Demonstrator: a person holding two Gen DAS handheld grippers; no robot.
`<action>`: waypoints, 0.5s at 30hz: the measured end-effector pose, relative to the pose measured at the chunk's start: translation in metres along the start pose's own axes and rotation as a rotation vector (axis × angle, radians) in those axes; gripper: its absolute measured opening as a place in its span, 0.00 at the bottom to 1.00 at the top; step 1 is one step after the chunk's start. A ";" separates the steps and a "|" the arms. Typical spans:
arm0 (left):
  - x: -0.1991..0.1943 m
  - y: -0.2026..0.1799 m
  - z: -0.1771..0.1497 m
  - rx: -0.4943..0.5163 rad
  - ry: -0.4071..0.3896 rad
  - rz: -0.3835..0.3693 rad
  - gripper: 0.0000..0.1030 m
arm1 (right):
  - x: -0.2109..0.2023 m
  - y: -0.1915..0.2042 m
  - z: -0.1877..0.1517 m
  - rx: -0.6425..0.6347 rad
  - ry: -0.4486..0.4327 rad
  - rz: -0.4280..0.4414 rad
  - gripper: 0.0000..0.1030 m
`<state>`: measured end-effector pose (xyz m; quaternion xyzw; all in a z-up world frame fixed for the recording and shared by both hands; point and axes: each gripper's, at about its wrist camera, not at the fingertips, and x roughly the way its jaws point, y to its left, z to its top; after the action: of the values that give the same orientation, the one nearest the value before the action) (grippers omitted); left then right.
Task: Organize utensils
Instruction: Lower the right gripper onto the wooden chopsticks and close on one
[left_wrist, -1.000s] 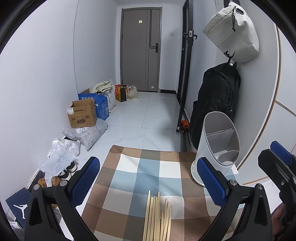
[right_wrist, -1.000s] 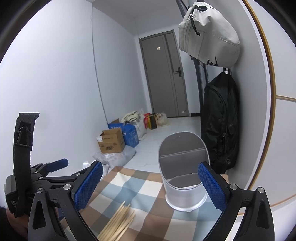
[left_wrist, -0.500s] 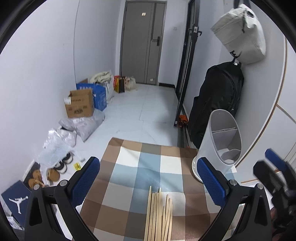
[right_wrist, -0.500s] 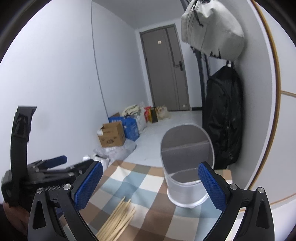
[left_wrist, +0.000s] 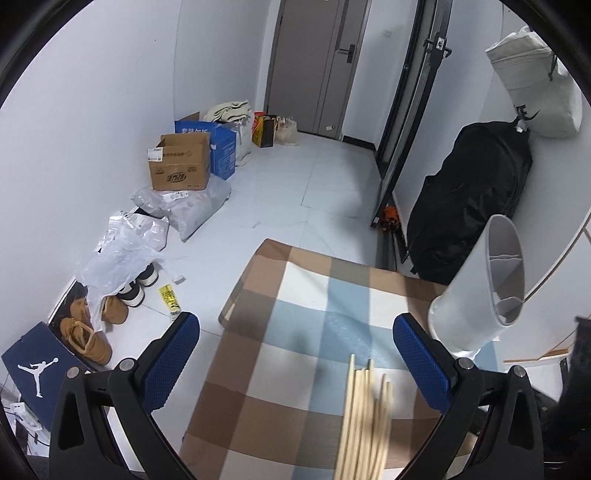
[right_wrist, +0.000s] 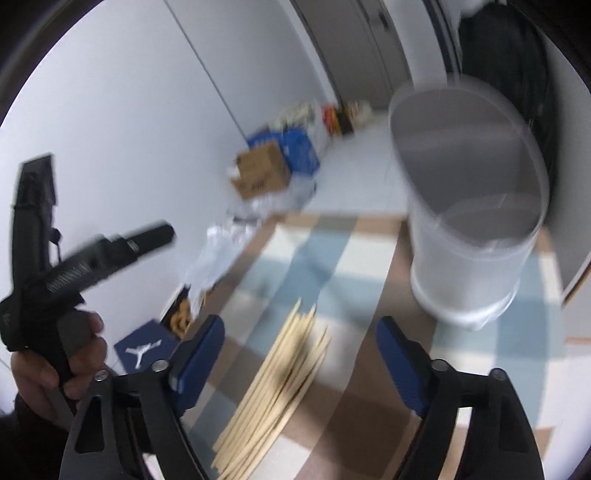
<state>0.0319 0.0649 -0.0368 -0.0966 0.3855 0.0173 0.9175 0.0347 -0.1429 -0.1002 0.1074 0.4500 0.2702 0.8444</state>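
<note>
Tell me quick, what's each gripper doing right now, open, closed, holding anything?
Left gripper: open, holding nothing.
Right gripper: open, holding nothing, above the pale wooden chopsticks on the checked cloth.

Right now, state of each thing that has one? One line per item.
left claw: open, holding nothing
right claw: open, holding nothing, above the chopsticks
chopsticks: loose bundle lying flat on the checked cloth
utensil holder: upright on the cloth, nothing visible inside
door: closed
</note>
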 end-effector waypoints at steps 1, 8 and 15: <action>0.001 0.001 0.000 -0.001 0.003 0.003 0.99 | 0.006 -0.001 -0.001 0.014 0.029 0.000 0.72; 0.004 0.012 0.005 -0.013 0.019 0.002 0.99 | 0.043 -0.011 -0.004 0.098 0.152 0.000 0.56; 0.005 0.021 0.006 -0.032 0.022 -0.001 0.99 | 0.069 -0.012 -0.002 0.119 0.240 -0.053 0.38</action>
<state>0.0378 0.0865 -0.0397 -0.1118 0.3951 0.0221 0.9115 0.0689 -0.1151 -0.1550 0.1124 0.5657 0.2316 0.7834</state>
